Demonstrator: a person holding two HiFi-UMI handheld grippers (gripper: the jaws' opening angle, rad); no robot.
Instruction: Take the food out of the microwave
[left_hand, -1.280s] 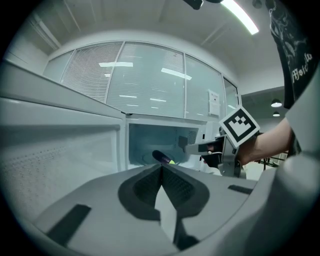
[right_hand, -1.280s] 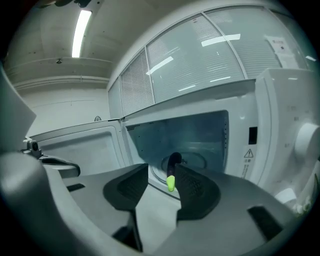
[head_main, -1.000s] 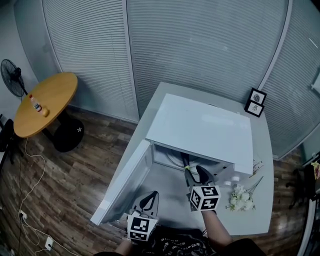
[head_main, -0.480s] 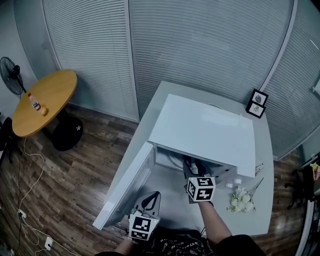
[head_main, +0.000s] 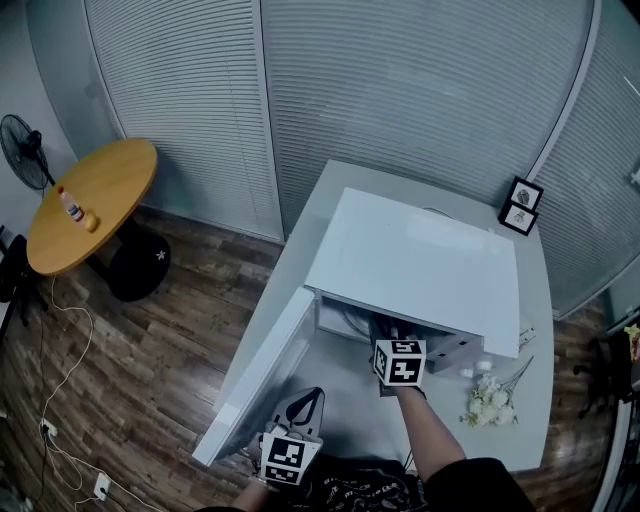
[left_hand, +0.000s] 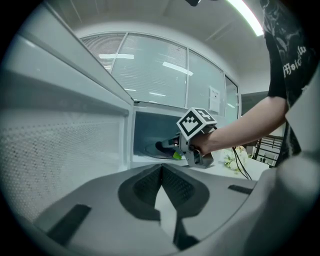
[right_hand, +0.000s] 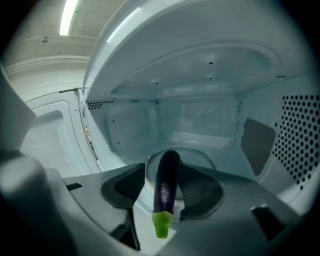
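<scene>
The white microwave (head_main: 415, 260) stands on a white table (head_main: 530, 420) with its door (head_main: 265, 375) swung open to the left. A purple eggplant (right_hand: 166, 182) with a green stem end lies on the glass turntable (right_hand: 202, 159) inside. My right gripper (right_hand: 163, 169) reaches into the cavity, open, its jaws on either side of the eggplant; the right jaw touches it and the left stands a little off. In the left gripper view the eggplant (left_hand: 175, 154) shows at the right gripper (left_hand: 167, 146). My left gripper (head_main: 308, 397) hangs shut and empty in front of the door.
White flowers (head_main: 490, 405) lie on the table right of the microwave, with two small picture frames (head_main: 520, 205) at the far corner. A round wooden table (head_main: 90, 200) and a fan (head_main: 22, 150) stand at the far left, a cable on the floor.
My right gripper has moved forward from the table in front of the microwave into its cavity. The left gripper has stayed near the door.
</scene>
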